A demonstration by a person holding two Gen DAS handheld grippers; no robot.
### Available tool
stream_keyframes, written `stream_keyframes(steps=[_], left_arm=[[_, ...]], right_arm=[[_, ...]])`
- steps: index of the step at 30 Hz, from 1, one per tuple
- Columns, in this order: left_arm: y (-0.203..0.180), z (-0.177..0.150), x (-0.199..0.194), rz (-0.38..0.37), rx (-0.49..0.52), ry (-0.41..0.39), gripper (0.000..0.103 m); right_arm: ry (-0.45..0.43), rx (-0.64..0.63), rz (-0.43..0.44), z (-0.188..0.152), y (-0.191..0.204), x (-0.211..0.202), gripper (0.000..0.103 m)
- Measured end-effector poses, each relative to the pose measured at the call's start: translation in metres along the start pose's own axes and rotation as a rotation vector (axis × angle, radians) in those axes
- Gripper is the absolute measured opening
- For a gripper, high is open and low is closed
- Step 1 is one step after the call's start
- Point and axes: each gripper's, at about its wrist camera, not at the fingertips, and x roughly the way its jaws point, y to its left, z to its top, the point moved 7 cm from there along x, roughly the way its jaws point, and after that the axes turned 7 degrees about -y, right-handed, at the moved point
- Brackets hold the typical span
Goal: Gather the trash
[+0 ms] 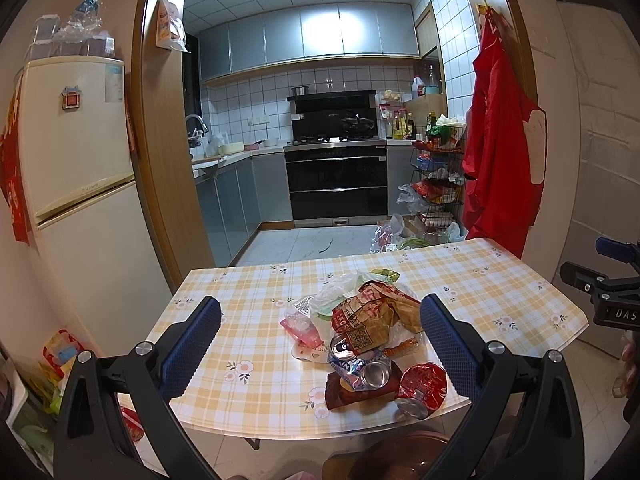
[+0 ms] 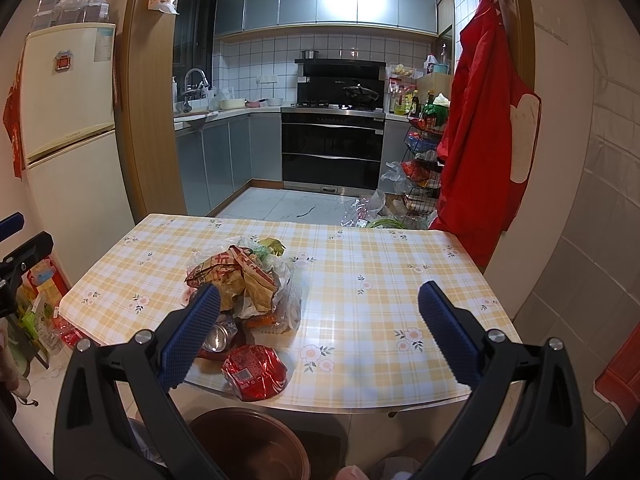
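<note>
Facing checked table (image 2: 380, 280), kitchen (image 2: 332, 140) behind, trash (image 2: 244, 284) atop.

Left tool (image 1: 320, 336) spread wide, empty, above trash pile (image 1: 368, 332), checked table (image 1: 248, 320)

The left gripper (image 1: 320, 336) is hanging level with jaws spread wide, blue pads (image 1: 192, 344) pointing toward 12 o'clock. The right gripper (image 2: 320, 336) is doing likewise, jaws gaping, empty, showing at 3 o'clock in the left view.
</note>
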Motion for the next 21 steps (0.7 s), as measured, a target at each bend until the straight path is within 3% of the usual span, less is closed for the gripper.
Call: stream_keyframes(steps=[21], left_arm=[[0.0,-0.0025,0.0009,-0.003,-0.005,-0.001,0.098]], right_arm=[[0.001,0.0,-0.001,-0.0006,0.0003,0.0005,0.098]])
